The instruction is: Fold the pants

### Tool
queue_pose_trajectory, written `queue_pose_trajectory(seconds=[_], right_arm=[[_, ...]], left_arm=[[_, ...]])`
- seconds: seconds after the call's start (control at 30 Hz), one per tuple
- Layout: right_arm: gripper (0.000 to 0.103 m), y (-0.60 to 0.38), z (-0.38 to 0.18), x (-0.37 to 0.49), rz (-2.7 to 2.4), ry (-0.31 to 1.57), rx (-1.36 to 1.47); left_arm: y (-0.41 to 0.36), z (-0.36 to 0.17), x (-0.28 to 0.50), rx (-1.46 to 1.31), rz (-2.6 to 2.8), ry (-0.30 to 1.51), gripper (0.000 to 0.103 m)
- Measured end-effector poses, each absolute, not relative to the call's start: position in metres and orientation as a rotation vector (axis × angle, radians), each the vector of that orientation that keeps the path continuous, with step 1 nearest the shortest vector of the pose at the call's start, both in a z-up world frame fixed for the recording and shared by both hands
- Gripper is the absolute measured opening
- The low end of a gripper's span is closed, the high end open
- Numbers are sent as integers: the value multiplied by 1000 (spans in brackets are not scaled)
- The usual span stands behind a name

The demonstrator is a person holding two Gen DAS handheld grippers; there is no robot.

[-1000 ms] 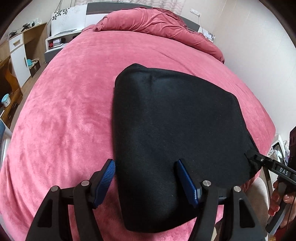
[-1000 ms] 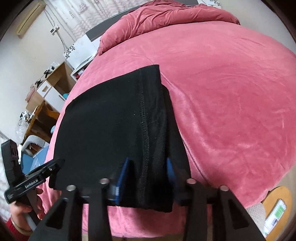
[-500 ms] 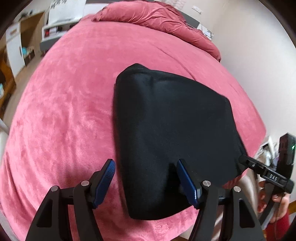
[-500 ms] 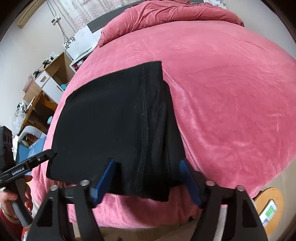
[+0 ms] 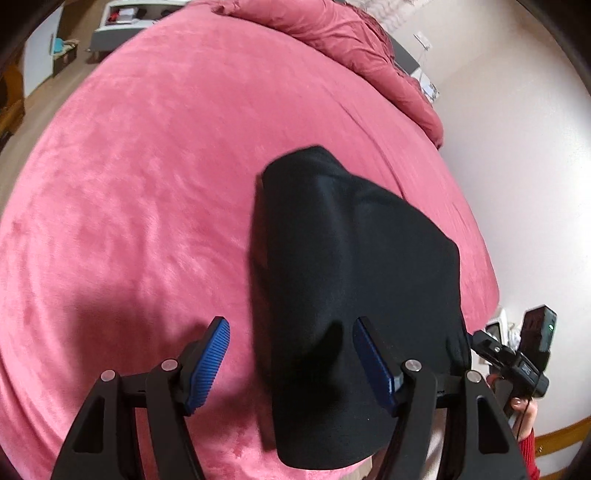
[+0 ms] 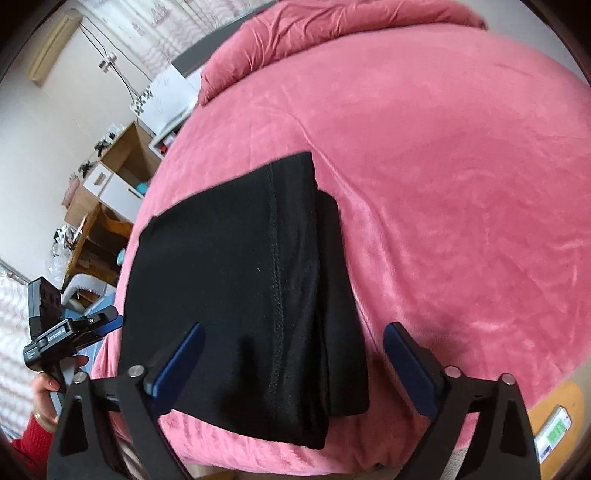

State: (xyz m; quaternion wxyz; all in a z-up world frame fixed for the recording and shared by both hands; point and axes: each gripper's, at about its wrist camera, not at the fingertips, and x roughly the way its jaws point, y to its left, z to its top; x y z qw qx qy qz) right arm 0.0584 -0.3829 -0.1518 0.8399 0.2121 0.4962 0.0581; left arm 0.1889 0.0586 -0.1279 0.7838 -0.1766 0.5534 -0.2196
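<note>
Hovering spread wide over the near edge of the bed: left tool [image 5: 291, 362], blue ribbed pads [image 5: 208, 360] well apart, nothing pinched. Spread just as wide in the right wrist view: right tool [image 6: 295, 363], both fingers clear of the cloth, gripping nothing.

Lying folded between and just beyond the fingers of each tool: black pants [image 6: 243, 288], a compact stacked rectangle on the pink bed [image 6: 461, 184]. Overhanging the bed's near edge slightly at the closest corner in the left wrist view [image 5: 351, 314], with the left tool's right pad above the cloth and its left pad over bare pink cover. Straddled in the right wrist view, a stitched seam running lengthwise down the top layer, a narrower lower layer peeking out along the right side.

Visible at the far right of the left wrist view: right tool [image 5: 513, 360], just beside the pants' right corner, whether touching cannot be told. Visible at the left of the right wrist view: left tool [image 6: 74, 332], just off the pants' left edge, held by a hand [image 6: 46, 387].

Stretching beyond the pants: broad bare pink cover to the left, right and far side. Bunched at the head of the bed: a pink duvet [image 5: 332, 33]. Standing past the bed's left edge: wooden shelves [image 6: 110, 177] against a pale wall.
</note>
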Motion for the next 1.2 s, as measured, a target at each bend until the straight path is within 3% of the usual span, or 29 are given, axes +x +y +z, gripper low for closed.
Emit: queue_pose_trajectory(seconds=[0.5, 0.6, 0.67, 0.83, 1.2], right_arm=[[101, -397, -166, 95, 271, 1067, 521], [98, -395, -171, 100, 306, 1068, 542], [88, -396, -176, 103, 333, 1069, 582], [76, -403, -190, 109, 355, 1094, 635], [76, -396, -215, 121, 468, 1164, 674]], left_arm=[[27, -145, 213, -331, -640, 1210, 69], [25, -149, 213, -346, -664, 1207, 69], [27, -154, 214, -369, -688, 1208, 69], [38, -166, 216, -454, -746, 1245, 69], [14, -177, 223, -434, -869, 1317, 70]])
